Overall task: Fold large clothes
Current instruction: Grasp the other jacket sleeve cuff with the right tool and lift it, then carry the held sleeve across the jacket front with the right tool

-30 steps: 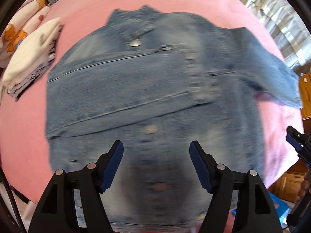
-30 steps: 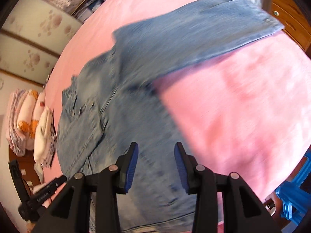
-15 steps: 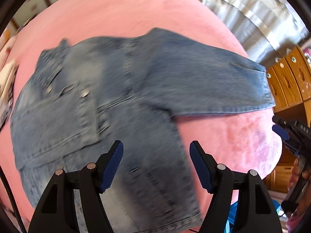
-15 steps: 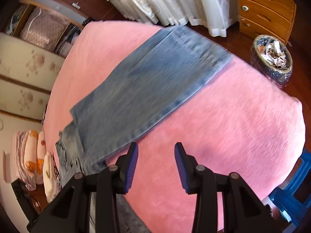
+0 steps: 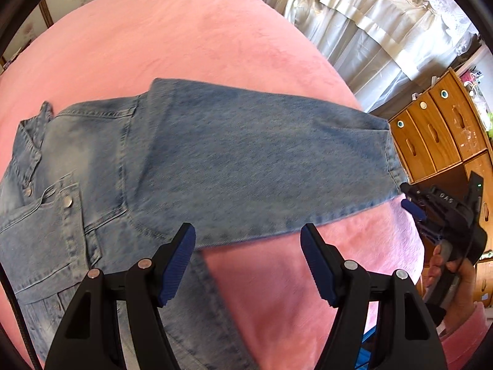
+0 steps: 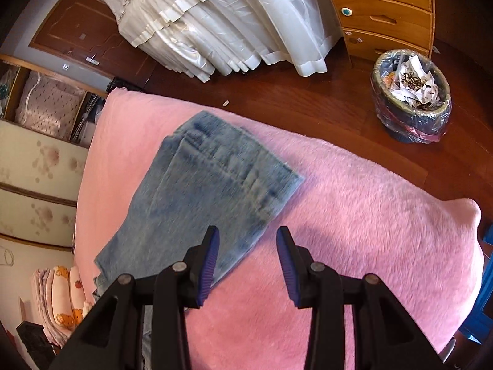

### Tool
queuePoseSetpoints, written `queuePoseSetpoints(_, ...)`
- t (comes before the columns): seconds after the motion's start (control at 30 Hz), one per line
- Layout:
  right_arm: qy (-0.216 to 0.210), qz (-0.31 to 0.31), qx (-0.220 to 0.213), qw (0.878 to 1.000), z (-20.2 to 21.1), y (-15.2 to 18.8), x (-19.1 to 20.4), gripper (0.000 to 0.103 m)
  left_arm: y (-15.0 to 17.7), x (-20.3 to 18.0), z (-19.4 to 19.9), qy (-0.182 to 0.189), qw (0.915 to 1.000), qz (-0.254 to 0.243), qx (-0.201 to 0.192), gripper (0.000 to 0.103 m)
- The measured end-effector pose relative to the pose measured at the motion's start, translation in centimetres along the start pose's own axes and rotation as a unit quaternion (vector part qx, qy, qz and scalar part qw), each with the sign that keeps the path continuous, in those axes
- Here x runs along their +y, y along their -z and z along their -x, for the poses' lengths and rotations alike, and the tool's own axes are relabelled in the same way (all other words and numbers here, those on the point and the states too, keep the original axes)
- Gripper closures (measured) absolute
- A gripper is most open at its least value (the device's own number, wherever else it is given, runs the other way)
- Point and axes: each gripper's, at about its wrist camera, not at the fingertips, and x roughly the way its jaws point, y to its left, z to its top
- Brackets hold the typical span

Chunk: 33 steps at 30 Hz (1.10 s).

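- Lying flat on the pink blanket [image 5: 191,40]: one denim jacket [image 5: 92,166], its one visible sleeve [image 5: 255,166] stretched toward the bed's far edge, cuff [image 6: 234,166] short of it.
- Room beyond that edge: wooden floor [image 6: 308,104], white curtains [image 6: 222,24], one drawer chest [image 6: 385,9], one lined waste bin [image 6: 411,95].
- Bare blanket lies toward the bed's corner beside the sleeve.
- Left gripper [image 5: 248,262]: jaws spread, nothing between.
- Right gripper [image 6: 248,265]: jaws apart, empty, over the sleeve's edge.
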Motion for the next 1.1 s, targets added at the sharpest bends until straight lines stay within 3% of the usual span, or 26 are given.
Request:
queuePoseSetpoints(0.23, -0.006, -0.046, -0.009, 0.999, -1.6, -1.0, -2.1, 0.066, -0.8, -1.6, -1.0, 0.013, 0.9999, 0.0, -0.002, 0.034)
queuePoseSetpoints(0.3, -0.006, -0.053, -0.019, 0.998, -1.7, -1.4, -2.5, 0.076, -0.8, -1.9, -1.4, 0.016, 0.9999, 0.0, 0.001, 0.034)
queuePoseSetpoints(0.47, -0.01, -0.054, -0.033, 0.998, -1.6, -1.9, -2.1, 0.089, -0.7, -1.9, -1.7, 0.015, 0.9999, 0.003, 0.008, 0.034)
queuePoseSetpoints(0.67, -0.028, -0.04, -0.061, 0.997, 0.1, -1.7, -0.4, 0.092, -0.2, 0.0, -0.7, 0.003, 0.9999, 0.017, 0.0, 0.034)
queuePoseSetpoints(0.87, -0.061, 0.0, -0.091, 0.994, 2.9, -0.4, 4.1, 0.093, 0.4, 4.6, 1.5, -0.018, 0.9977, 0.061, -0.024, 0.034)
queuePoseSetpoints(1.1, -0.127, 0.075, -0.097, 0.984, 5.7, 2.0, 12.9, 0.093, 2.5, 12.0, 5.8, -0.041, 0.9901, 0.116, -0.068, 0.034)
